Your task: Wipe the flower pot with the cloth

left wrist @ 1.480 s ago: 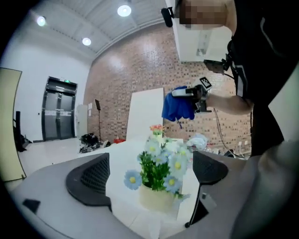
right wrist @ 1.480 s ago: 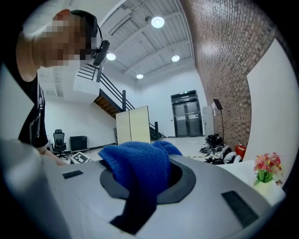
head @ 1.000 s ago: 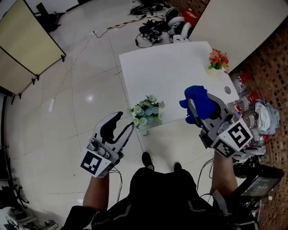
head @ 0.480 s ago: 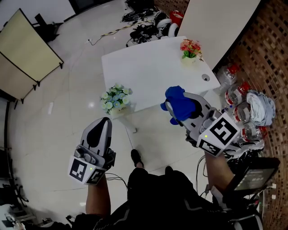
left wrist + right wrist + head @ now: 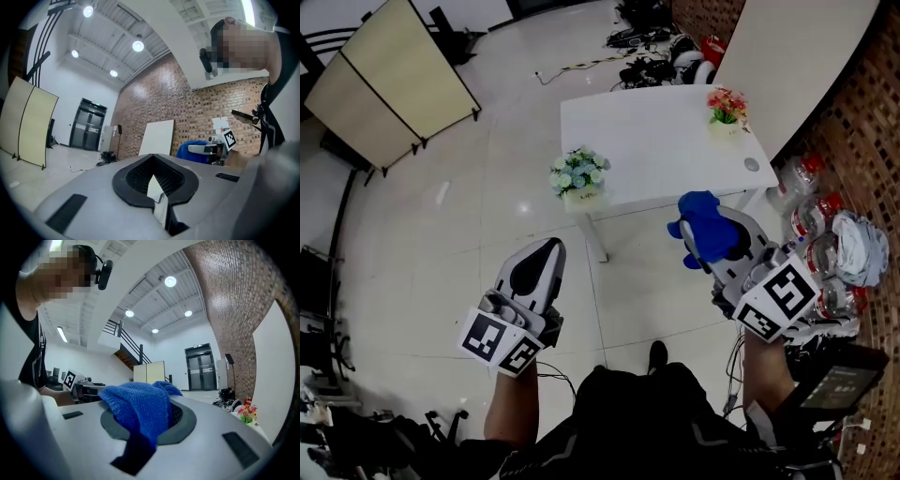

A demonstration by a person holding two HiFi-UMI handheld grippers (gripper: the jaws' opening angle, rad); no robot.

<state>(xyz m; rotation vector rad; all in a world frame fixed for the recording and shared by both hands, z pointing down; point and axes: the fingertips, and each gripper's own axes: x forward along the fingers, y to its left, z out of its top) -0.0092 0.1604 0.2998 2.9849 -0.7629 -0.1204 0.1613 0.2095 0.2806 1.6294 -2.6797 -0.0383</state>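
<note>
- My left tongs (image 5: 549, 247) were open a moment ago. Now they are shut tight, and there is nothing in them.
- The flower pot with pale flowers (image 5: 579, 180) sits on the near left corner of the white table (image 5: 656, 141). The table has slid up and away in my head view, so I think I am further from it than I was.
- My right tongs (image 5: 696, 232) hold the blue cloth (image 5: 706, 220), the same as before. The cloth is bunched over the tips and hangs down a little.
- A 2nd pot, the flower pot with red flowers (image 5: 727, 106), stands near the far right edge of the table. I cannot tell which of the 2 pots is the one to wipe.
- What this means: the cloth is ready, but no wiping has begun. Both tongs are over the floor (image 5: 487, 234), well apart from the table. I think I must get closer before the cloth can touch a pot.
- The left tongs are held out in front of me on the left. They point level, toward the near left corner of the table.
- The right tongs are held out on my right side. They also point level, toward the near edge of the table.
- The 2 tongs are well apart from each other, side by side.
</note>
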